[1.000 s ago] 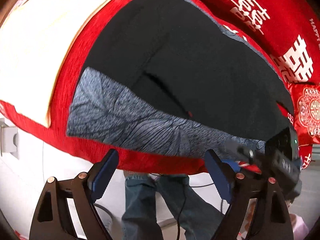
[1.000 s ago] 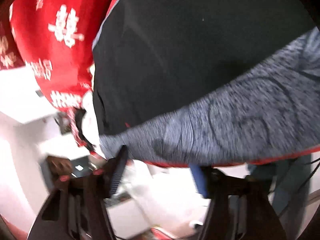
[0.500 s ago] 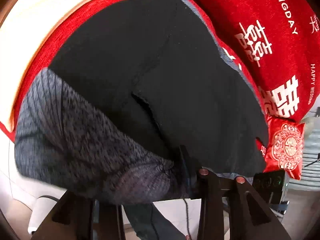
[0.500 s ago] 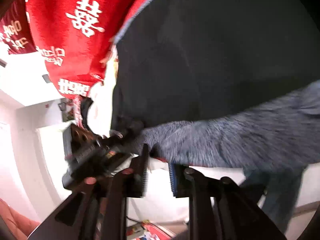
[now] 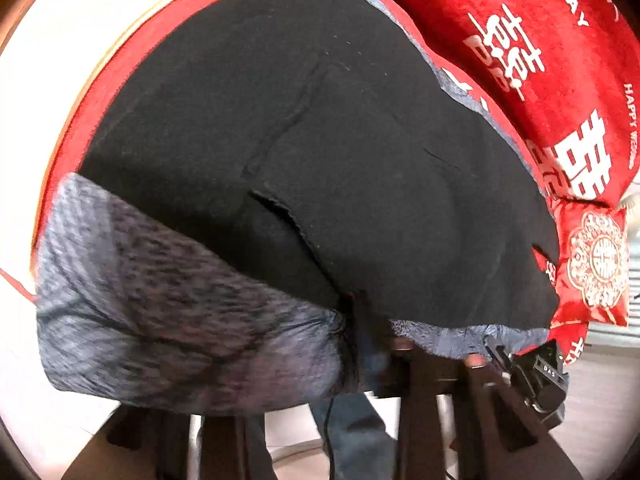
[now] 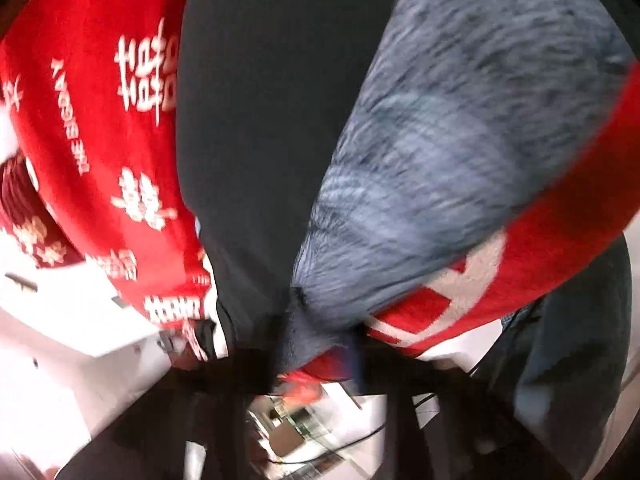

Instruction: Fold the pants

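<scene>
Black pants (image 5: 340, 160) with a grey patterned band (image 5: 180, 320) lie on a red bedcover (image 5: 540, 40). My left gripper (image 5: 360, 344) points steeply down, its jaws closing tight on the band, which bunches between the pads. In the right wrist view, which is blurred, the same pants (image 6: 260, 120) and grey band (image 6: 460, 140) fill the picture. My right gripper (image 6: 316, 344) has its jaws closing on the band's end, and the cloth is pinched between them. A bit of red fabric shows at those jaws; whether it is caught I cannot tell.
The body of the other gripper (image 5: 536, 376) shows low on the right of the left wrist view. A red cushion (image 5: 596, 256) with a round gold pattern lies at the bed's right edge. A person's jeans-clad legs (image 5: 352, 432) stand beside the bed. A cream panel (image 5: 80, 60) borders the red cover.
Both grippers went from open at the bed's edge to shut on the grey band. The right one swung sideways with the band's end, so the band now runs up across its view.
</scene>
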Available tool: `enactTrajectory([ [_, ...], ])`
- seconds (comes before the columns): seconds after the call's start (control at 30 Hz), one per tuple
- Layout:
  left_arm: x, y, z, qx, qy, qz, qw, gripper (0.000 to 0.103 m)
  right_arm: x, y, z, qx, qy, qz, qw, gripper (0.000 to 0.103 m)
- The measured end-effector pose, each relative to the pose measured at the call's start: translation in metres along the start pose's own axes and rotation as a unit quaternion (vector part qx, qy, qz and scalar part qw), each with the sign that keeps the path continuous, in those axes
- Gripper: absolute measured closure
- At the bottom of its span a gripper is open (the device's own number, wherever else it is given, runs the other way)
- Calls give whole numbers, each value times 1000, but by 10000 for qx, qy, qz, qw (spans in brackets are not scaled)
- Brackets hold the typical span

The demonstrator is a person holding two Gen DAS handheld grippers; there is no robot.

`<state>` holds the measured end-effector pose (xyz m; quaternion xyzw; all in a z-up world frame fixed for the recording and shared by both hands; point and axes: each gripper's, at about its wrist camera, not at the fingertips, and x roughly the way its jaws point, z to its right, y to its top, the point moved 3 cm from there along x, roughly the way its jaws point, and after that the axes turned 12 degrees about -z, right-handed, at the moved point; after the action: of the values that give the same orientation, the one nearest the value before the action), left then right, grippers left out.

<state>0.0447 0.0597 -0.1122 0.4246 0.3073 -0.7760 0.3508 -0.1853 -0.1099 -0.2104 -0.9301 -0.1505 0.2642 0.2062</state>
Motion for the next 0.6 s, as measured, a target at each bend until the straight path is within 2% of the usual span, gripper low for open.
enactTrajectory([
  [0.13, -26, 2, 9, -185, 31, 186, 9997, 82, -18, -3, -58, -686, -492, -93, 9964, 94],
  [0.23, -56, 17, 36, -90, 43, 510, 9986, 82, -38, 8, -114, -1448, -693, -291, 9866, 94],
  [0.3, -70, 33, 51, -66, 5, 707, 9975, 82, -41, 28, -154, -1865, -798, -475, 9781, 94],
  [0.43, -90, 95, 85, 43, -63, 1186, 9929, 82, -27, 86, -219, -2443, -992, -741, 9618, 94],
  [0.5, -86, 129, 93, 48, -29, 1345, 9909, 82, -13, 116, -237, -2570, -1128, -807, 9564, 94],
  [0.6, -64, 174, 96, 30, 259, 1385, 9900, 82, 22, 172, -245, -2583, -1456, -1019, 9496, 91],
])
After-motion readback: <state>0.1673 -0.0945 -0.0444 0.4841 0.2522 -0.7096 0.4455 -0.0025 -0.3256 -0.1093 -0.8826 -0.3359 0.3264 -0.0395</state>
